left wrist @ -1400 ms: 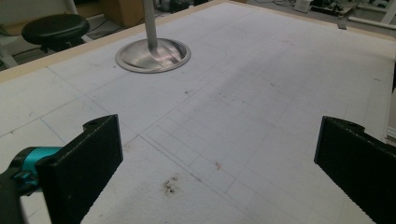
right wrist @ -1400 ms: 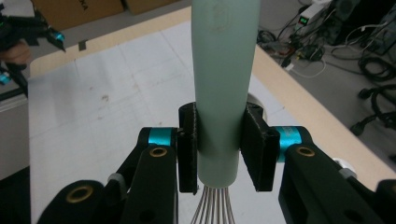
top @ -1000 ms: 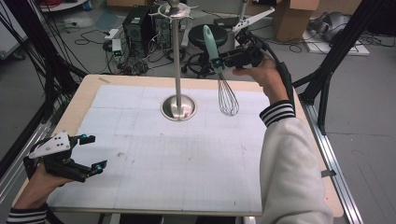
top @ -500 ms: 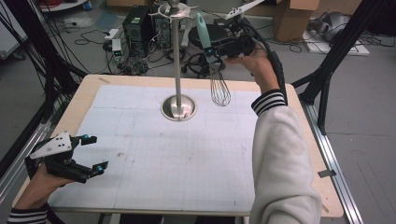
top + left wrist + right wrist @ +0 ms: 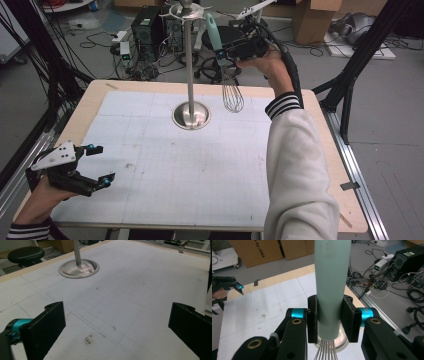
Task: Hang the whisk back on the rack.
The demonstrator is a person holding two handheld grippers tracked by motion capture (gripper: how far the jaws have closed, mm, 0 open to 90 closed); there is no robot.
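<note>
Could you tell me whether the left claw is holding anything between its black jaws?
No, the left claw stands wide open over the white gridded mat, with nothing but bare mat between its jaws.

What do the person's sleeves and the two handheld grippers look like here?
Both grippers are black with turquoise fittings near the fingers. The left gripper carries a grey three-cornered plate on top; the right gripper trails a thick black cable. The fingers are flat black blocks. The white sleeve ends in a black-and-white striped cuff, as does the left one.
</note>
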